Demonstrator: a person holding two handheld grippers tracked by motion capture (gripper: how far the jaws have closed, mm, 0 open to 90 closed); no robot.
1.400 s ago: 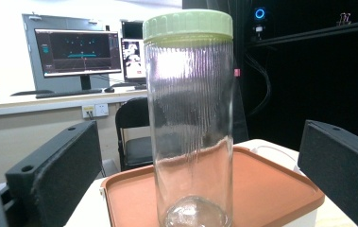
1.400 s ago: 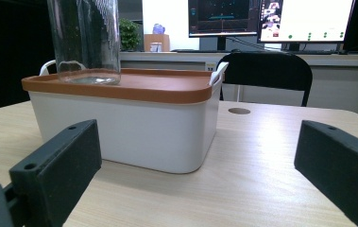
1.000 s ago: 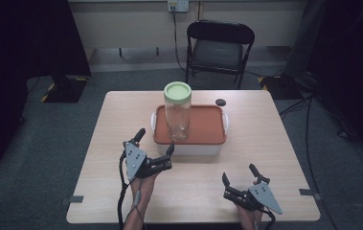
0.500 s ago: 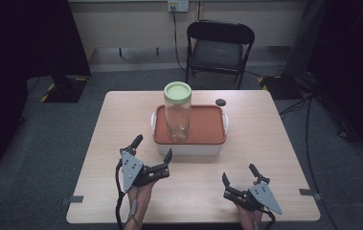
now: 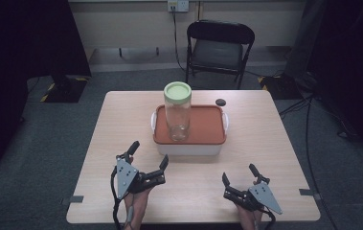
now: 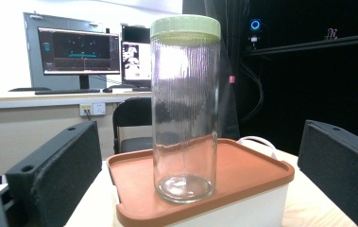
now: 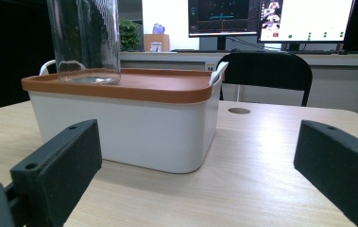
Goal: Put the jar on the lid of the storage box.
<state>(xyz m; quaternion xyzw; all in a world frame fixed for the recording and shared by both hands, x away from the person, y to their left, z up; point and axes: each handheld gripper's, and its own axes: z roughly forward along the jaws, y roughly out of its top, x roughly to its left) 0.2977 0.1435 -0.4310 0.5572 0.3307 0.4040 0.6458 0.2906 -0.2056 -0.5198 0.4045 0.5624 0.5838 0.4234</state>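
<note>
A tall clear glass jar [image 5: 177, 112] with a pale green lid stands upright on the orange lid of a white box [image 5: 203, 134] at the table's middle. In the left gripper view the jar [image 6: 184, 109] rises straight ahead between the wide-apart jaws, some way off. My left gripper [image 5: 148, 155] hangs open in front of the box's left corner, holding nothing. My right gripper [image 5: 239, 174] rests open near the front right of the table. In the right gripper view the box [image 7: 134, 113] sits ahead and to the left, with the jar's base [image 7: 85, 42] on it.
A small dark disc [image 5: 221, 102] lies on the table behind the box. A black folding chair [image 5: 220, 48] stands beyond the far edge. Bare wooden tabletop [image 5: 275, 139] stretches to the right of the box and along the front.
My left gripper has drawn back toward the table's front edge, away from the box, and stayed open. The right gripper, jar and box have not moved.
</note>
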